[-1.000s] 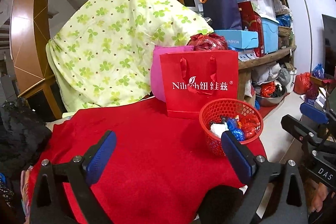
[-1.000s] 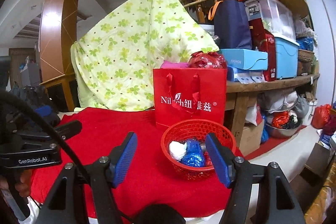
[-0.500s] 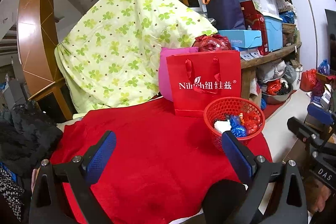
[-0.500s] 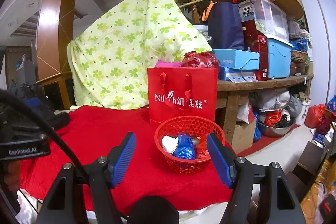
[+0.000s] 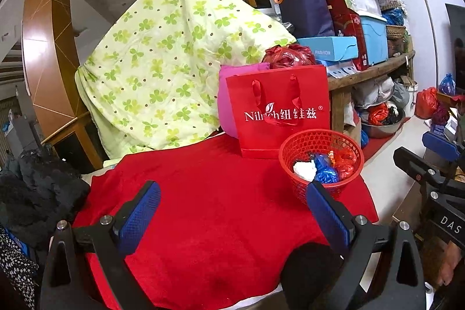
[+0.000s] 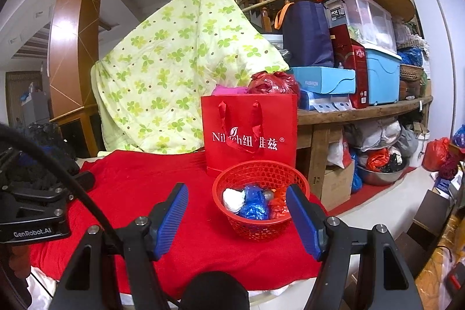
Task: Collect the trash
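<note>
A red mesh basket [image 5: 345, 140] [image 6: 229, 176] stands at the right end of the red-covered table [image 5: 203, 193] [image 6: 139, 179]. In it lie a white wad [image 5: 303, 169] [image 6: 233, 198], a blue crumpled bag [image 5: 325, 172] [image 6: 254, 204] and red crumpled plastic [image 5: 344, 161] [image 6: 277, 201]. My left gripper [image 5: 232, 209] is open and empty, held back over the table's near part. My right gripper [image 6: 237, 215] is open and empty, just short of the basket.
A red paper gift bag [image 5: 279, 112] [image 6: 250, 132] stands behind the basket, with a pink bag [image 5: 229, 95] beside it. A green floral quilt [image 5: 174, 63] hangs behind. Cluttered wooden shelves [image 6: 363, 109] stand at the right. Dark clothes [image 5: 35, 188] lie left of the table.
Both grippers have drawn back from the table and basket, so more of the red cloth and its front edge shows. Both stay open and empty.
</note>
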The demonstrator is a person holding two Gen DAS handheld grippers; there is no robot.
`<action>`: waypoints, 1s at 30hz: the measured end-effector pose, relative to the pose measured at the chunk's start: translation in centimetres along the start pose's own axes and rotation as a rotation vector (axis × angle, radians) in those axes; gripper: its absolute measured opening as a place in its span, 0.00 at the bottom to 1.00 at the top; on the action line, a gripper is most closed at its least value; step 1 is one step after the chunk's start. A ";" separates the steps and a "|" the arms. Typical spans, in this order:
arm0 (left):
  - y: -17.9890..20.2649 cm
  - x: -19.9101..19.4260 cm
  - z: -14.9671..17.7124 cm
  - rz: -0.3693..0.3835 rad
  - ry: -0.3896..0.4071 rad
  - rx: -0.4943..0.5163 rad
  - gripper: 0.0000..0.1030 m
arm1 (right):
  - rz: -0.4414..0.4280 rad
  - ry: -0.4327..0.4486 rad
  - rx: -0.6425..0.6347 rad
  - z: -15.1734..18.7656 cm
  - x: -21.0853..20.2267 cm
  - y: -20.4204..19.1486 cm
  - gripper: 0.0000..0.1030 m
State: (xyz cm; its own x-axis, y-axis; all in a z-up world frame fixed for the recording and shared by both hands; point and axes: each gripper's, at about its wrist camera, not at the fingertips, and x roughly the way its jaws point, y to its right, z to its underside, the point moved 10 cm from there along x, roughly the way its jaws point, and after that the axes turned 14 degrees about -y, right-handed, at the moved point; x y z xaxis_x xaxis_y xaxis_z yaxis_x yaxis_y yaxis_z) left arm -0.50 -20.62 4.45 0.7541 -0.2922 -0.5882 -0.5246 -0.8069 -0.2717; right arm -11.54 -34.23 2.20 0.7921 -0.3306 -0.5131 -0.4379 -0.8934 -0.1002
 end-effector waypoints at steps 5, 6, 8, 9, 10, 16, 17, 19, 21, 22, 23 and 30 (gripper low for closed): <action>0.5 -0.3 0.1 -0.001 0.001 0.010 0.97 | 0.010 0.005 0.008 0.3 -0.4 0.5 0.71; 0.5 -0.4 0.1 -0.001 0.001 0.013 0.97 | 0.012 0.006 0.010 0.4 -0.5 0.6 0.71; 0.6 -0.5 0.1 -0.004 -0.001 0.017 0.97 | 0.015 0.009 0.011 0.5 -0.7 0.7 0.71; 0.7 -0.6 0.1 -0.005 -0.001 0.018 0.97 | 0.017 0.011 0.010 0.6 -0.8 0.7 0.71; 0.6 -0.5 0.0 -0.005 0.000 0.017 0.97 | 0.021 0.013 0.008 0.6 -0.9 0.8 0.71; 0.8 -0.7 -0.1 -0.012 -0.001 0.021 0.97 | 0.043 0.044 0.011 0.6 -1.6 1.2 0.71; 0.9 -0.7 -0.1 -0.010 -0.001 0.022 0.97 | 0.045 0.049 0.014 0.5 -1.7 1.3 0.71; 1.0 -0.8 0.1 -0.004 -0.006 0.025 0.97 | 0.045 0.055 0.020 0.4 -1.9 1.6 0.71; 1.0 -0.8 0.2 0.002 -0.016 0.025 0.97 | 0.041 0.055 0.027 0.3 -1.9 1.8 0.71; 0.9 -0.8 0.3 0.001 -0.020 0.024 0.97 | 0.041 0.055 0.030 0.3 -1.9 1.9 0.71; 0.8 -0.8 0.3 -0.001 -0.022 0.025 0.97 | 0.041 0.055 0.031 0.3 -1.9 2.0 0.71; 0.6 -0.9 0.4 -0.011 -0.028 0.035 0.97 | 0.041 0.056 0.032 0.2 -1.9 2.2 0.71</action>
State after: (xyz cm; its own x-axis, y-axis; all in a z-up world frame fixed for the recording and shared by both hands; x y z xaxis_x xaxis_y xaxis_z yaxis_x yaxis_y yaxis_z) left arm -1.66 -20.60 4.57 0.7487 -0.2680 -0.6063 -0.5298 -0.7916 -0.3044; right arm -14.10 -35.54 2.76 0.7954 -0.3838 -0.4690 -0.4831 -0.8689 -0.1083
